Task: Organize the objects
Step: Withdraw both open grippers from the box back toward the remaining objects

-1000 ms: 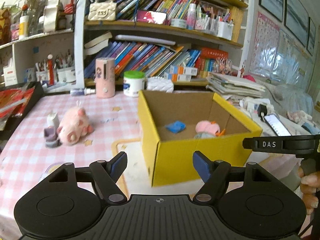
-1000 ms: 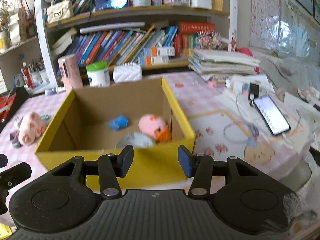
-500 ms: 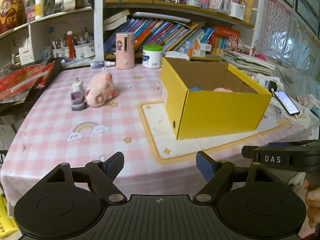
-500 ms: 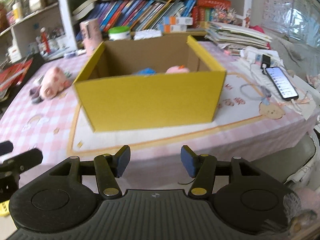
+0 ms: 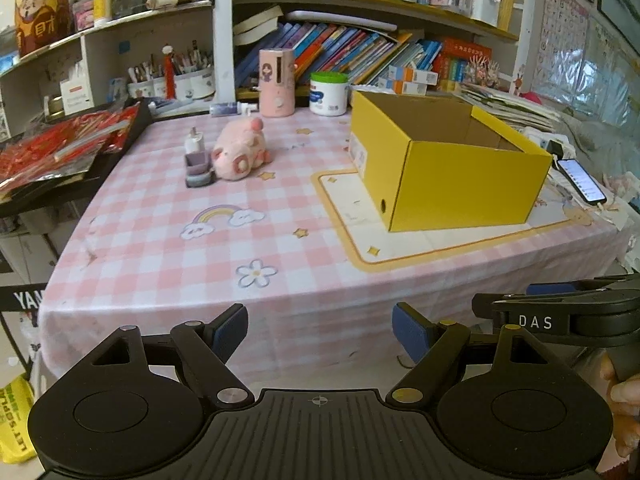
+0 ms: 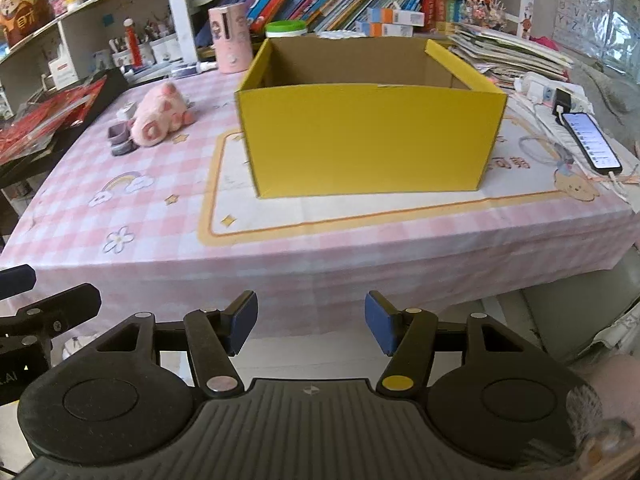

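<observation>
Left wrist view: the left gripper (image 5: pixel 320 330) hangs off the near edge of the counter (image 5: pixel 168 256), jaws spread wide and empty. The pink plush pig (image 5: pixel 240 152) lies far ahead and left of the jaws, touching a small purple holder (image 5: pixel 198 170), with a white bottle (image 5: pixel 194 144) just behind. The yellow box (image 5: pixel 452 172) stands ahead to the right; its contents are hidden by the walls.

Right wrist view: the right gripper (image 6: pixel 311 322) is also short of the counter (image 6: pixel 280 248), jaws parted, holding nothing. The yellow box (image 6: pixel 368 136) sits straight ahead, well apart. The pink plush pig (image 6: pixel 160 120) lies to its left, the phone (image 6: pixel 592 142) to its right, apparently on a cable.
</observation>
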`<state>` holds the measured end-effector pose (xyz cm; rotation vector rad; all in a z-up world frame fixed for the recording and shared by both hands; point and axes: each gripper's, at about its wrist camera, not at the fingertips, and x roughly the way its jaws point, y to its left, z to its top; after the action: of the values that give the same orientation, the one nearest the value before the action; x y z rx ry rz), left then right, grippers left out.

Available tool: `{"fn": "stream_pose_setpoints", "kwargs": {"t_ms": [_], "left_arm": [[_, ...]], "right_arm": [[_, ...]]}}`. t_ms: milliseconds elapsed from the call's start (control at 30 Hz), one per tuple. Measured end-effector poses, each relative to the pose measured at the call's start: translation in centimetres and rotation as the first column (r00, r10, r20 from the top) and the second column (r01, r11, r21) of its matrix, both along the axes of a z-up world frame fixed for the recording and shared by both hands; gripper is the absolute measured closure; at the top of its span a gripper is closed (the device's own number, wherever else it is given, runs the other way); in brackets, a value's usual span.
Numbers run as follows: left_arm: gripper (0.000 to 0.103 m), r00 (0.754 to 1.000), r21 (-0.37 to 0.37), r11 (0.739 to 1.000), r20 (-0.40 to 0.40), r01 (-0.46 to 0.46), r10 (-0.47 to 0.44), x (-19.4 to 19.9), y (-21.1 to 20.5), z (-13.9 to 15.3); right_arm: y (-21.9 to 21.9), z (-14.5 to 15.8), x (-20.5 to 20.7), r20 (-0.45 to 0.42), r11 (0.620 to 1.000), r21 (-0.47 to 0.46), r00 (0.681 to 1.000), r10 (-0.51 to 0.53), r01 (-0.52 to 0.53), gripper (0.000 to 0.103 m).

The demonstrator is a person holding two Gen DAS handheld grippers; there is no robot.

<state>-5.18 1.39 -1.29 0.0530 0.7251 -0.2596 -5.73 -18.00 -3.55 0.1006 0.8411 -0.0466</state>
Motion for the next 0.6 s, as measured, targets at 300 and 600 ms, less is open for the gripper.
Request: {"fn": "stream_pose_setpoints", "kwargs": {"t_ms": [300, 600], "left_arm": [[0.019, 0.999, 0.012, 0.999, -0.005, -0.043, 0.043, -0.8, 2.7, 0.1], [0.019, 0.997, 0.009, 0.998, 0.022, -0.069, 0.069, -1.1, 5.1, 0.6]], "right_arm": [[3.2, -0.1, -0.5, -0.004, 0.998, 0.013, 0.998, 0.066, -0.066, 0.044], [5.9, 0.5, -0.3, 0.021, 0.994, 0.007, 0.994, 0.108, -0.108, 0.043]]}}
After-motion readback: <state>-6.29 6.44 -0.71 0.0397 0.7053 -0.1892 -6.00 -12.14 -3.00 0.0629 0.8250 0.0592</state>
